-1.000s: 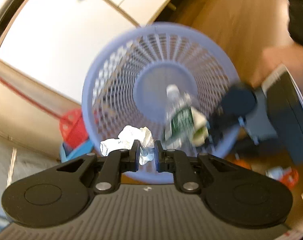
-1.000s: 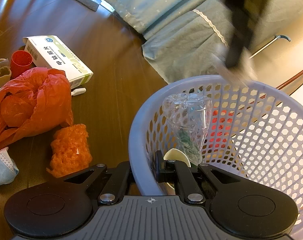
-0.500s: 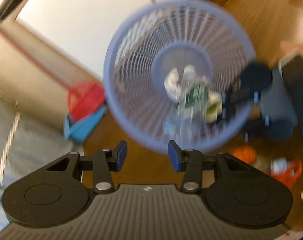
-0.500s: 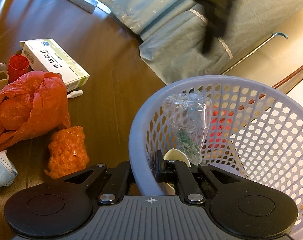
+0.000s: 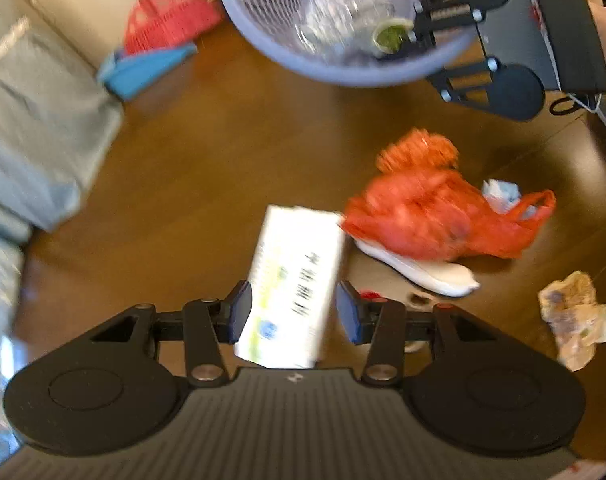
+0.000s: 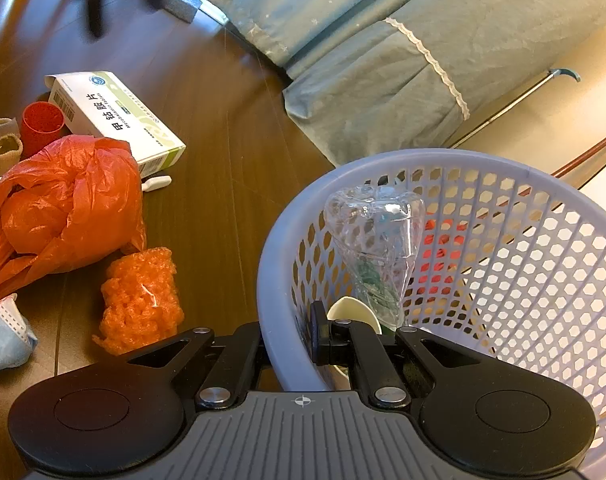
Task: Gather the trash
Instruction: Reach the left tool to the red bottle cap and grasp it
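ok so the left gripper [image 5: 294, 310] just let go of the crumpled white paper over the lavender basket [image 5: 263, 36], and that wad is now down inside with the clear bottle [image 6: 377, 240]. Since then it's swung off the basket and dropped toward the floor, and its jaws have just been opening, now about a third of the way, not wide. The white medicine box [image 5: 297, 276] sits right between the blue pads, roughly 12 o'clock from the gripper, but I can't see the pads pressing on it yet, so I'd call it lined up, not grabbed

Right gripper [image 6: 291, 338] hasn't budged, clamped tight on the basket's rim at the near edge, holding it steady

What's left on the wood floor: orange plastic bag [image 5: 435, 220] at about 2 o'clock from the box and touching its corner, orange mesh wad [image 5: 417, 152] beyond it, a crumpled tissue [image 5: 579, 316] out at 3 o'clock. So one piece in, box looks like the next pick, plenty still to go
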The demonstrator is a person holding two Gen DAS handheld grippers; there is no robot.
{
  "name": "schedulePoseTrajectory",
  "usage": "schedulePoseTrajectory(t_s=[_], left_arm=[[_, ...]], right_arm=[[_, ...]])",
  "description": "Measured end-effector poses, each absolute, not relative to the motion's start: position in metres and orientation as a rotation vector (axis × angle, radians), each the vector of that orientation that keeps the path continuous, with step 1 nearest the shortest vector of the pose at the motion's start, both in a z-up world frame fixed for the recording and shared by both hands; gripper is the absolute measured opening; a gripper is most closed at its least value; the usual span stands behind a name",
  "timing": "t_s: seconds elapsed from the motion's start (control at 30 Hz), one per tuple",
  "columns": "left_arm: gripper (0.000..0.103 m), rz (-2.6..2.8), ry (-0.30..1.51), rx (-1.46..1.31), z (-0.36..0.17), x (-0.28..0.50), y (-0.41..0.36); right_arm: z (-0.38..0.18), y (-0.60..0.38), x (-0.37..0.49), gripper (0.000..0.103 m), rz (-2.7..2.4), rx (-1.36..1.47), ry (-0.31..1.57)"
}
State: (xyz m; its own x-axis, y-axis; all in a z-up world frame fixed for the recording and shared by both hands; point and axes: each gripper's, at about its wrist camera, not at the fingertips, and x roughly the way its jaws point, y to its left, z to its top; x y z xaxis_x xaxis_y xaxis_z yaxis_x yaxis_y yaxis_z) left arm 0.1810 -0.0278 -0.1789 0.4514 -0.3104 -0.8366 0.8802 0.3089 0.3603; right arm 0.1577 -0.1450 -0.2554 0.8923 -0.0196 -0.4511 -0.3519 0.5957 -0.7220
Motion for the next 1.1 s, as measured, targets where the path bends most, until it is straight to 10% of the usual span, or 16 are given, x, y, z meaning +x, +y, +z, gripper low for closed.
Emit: schedulePoseTrajectory(t_s=[1.1], left_arm=[[0.037,-0.95,0.978,0.857,-0.233,0.192,-0.038]], right_arm=[[-0.257,-0.144,0.158,0.003,0.199,-0.922,0.443]])
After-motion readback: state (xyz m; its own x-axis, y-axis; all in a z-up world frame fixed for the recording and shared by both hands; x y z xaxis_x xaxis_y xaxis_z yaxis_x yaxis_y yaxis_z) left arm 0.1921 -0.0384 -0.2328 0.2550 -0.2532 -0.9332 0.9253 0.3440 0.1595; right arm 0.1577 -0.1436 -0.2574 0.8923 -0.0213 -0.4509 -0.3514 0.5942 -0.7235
